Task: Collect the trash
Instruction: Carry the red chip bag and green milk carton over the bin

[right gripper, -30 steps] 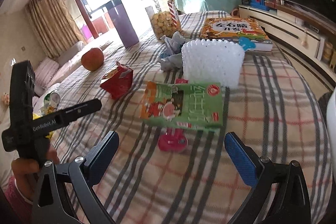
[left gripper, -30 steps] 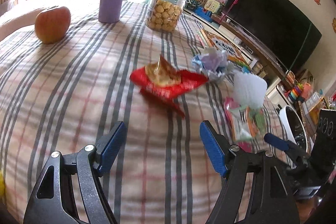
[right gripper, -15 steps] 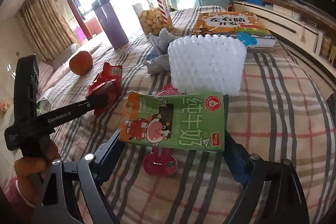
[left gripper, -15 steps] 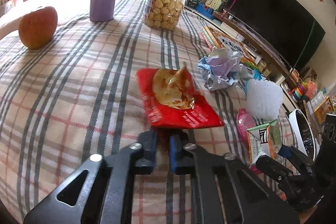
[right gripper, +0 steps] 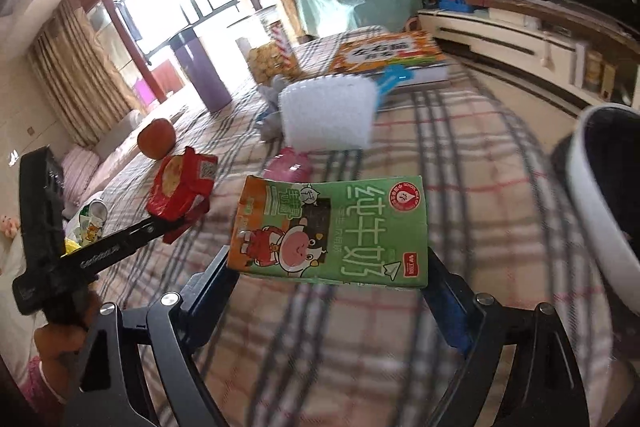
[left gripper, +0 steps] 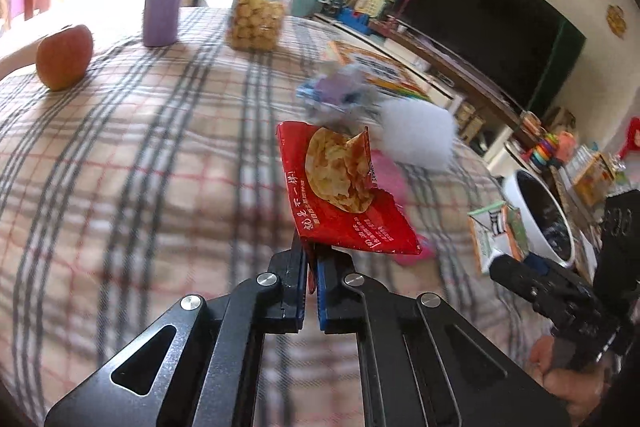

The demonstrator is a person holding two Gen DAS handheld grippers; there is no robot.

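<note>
1. Holding trash in both hands: the left gripper pinches a corner of the torn red foil snack wrapper, lifted off the plaid tablecloth.
2. The right gripper clamps the flattened green milk carton across its width, near the white round bin.
3. Left on the table: crumpled paper and white foam netting.

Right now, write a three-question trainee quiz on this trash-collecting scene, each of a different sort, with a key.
1. Multiple choice: what does the left gripper hold? A) an apple B) the red snack wrapper C) a purple bottle
2. True or false: the right gripper has its jaws on the two ends of the green milk carton.
3. Fill in: the white bin with the dark inside stands at the ___ edge of the right wrist view.

Key: 1 B; 2 true; 3 right.
</note>
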